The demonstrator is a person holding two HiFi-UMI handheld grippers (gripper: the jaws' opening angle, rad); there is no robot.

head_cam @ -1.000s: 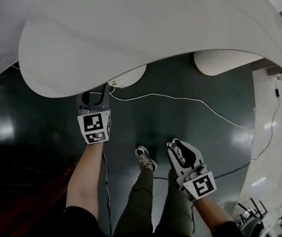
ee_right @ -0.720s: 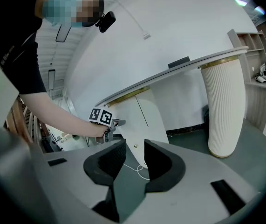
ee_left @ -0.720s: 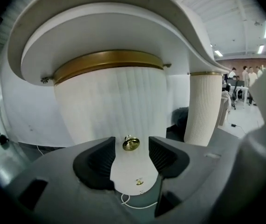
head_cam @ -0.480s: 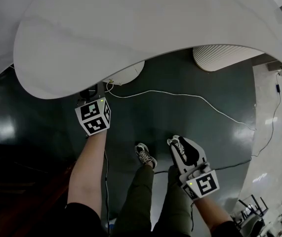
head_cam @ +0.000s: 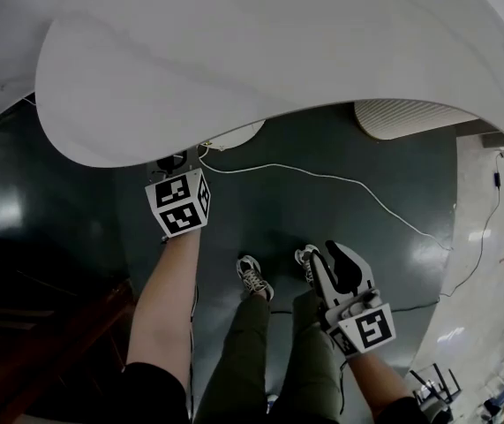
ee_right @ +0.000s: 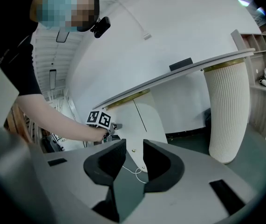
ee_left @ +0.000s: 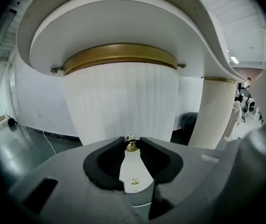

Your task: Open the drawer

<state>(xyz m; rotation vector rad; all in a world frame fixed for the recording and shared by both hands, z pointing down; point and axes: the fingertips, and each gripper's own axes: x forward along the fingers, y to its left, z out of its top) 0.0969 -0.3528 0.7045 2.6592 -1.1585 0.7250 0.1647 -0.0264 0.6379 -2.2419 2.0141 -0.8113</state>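
The drawer front [ee_left: 121, 101] is a white ribbed curved panel under a brass band, below the white table top [head_cam: 260, 51]. Its small brass knob [ee_left: 132, 145] sits right between the tips of my left gripper [ee_left: 132, 149]. The jaws are closing on it, and the pads stand close on either side with no clear squeeze. In the head view only the left gripper's marker cube [head_cam: 181, 203] shows; its jaws are hidden under the table edge. My right gripper [head_cam: 322, 256] hangs open and empty over the floor, well back from the drawer; its jaws [ee_right: 133, 149] point at it.
A white cable [head_cam: 322, 177] snakes across the dark glossy floor. A ribbed white column [ee_right: 226, 111] holds up the table at the right. The person's shoes [head_cam: 253, 276] stand between the grippers. Pale flooring and shelving lie at the far right.
The left gripper's marker cube has rolled and shifted slightly right at the table edge. The right gripper has drifted a little to the right and lower in the view.
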